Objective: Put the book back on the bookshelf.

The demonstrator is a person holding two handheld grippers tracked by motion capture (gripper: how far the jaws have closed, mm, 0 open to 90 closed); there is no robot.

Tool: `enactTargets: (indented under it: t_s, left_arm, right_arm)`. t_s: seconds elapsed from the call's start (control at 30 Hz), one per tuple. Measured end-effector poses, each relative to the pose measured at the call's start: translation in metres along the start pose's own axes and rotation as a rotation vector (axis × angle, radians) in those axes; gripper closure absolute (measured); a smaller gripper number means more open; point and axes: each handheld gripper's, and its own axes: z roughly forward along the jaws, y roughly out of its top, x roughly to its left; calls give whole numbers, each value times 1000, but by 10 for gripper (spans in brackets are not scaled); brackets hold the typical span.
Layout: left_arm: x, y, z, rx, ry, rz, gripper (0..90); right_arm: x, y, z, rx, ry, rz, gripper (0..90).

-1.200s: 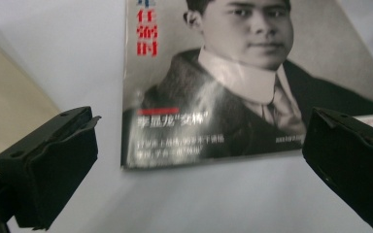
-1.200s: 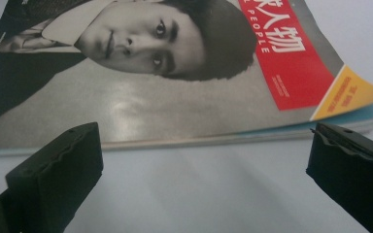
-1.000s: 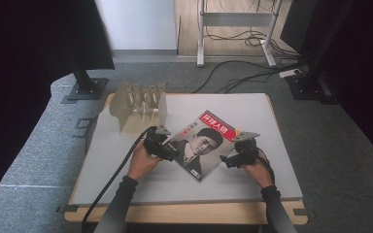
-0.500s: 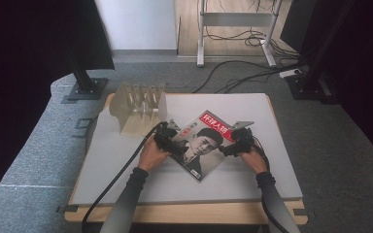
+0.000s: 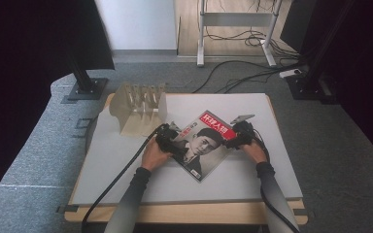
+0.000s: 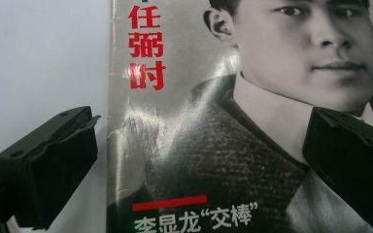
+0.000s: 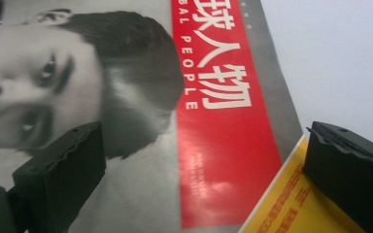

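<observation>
Magazine (image 5: 205,144): it is lying flat on the white counter (image 5: 126,160), turned at an angle, cover facing up, with a red title band toward the far corner and a black-and-white portrait filling the middle.
Magazine position: it is sitting roughly mid-counter, between the two hands, just in front of and to the right of the wooden rack (image 5: 138,108).
Left claw (image 5: 171,143): it is hovering over the magazine's left edge; in the left gripper view (image 6: 199,165) its two black jaws are standing wide apart, one over the bare counter beside the cover's edge, the other over the portrait's collar.
Left claw contact: whether the jaws are touching the paper cannot be told.
Right claw (image 5: 233,139): it is sitting at the magazine's right edge near the red band; in the right gripper view (image 7: 204,170) its jaws are spread apart, one over the portrait's hair, the other over a yellow page (image 7: 296,204) that is peeking out beneath the cover's corner.
Hands: the left hand (image 5: 154,155) and right hand (image 5: 253,151) are each gripping a handle, forearms coming in from the near edge.
Cables: a black cable (image 5: 116,182) is trailing from the left claw across the counter toward the near edge.
Wooden rack: it is standing upright near the far left of the counter, apart from the magazine.
</observation>
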Motion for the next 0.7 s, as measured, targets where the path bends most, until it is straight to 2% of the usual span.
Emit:
enactTargets:
  t_s: [0.1, 0.13, 0.2, 0.3, 0.4, 0.7]
  left_arm:
    - [2, -1, 1, -8, -11, -12, 0]
    - [3, -1, 1, -8, -12, -13, 0]
    - [2, -1, 1, -6, -9, -7, 0]
    - [2, -2, 1, -11, -9, -7, 0]
    - [-2, -2, 1, -8, -19, 12, 0]
    - [-7, -7, -1, -22, -17, 3, 0]
  right_arm:
    - [-4, -1, 5, 4, 8, 5, 4]
    - [-7, 0, 5, -4, -12, 2, 10]
    - [-7, 0, 5, -6, -11, 13, 10]
    - [-13, -3, 7, -6, 30, 53, 8]
    - [-12, -4, 7, -20, 31, 52, 10]
    - [-7, -7, 3, -6, 34, 44, 9]
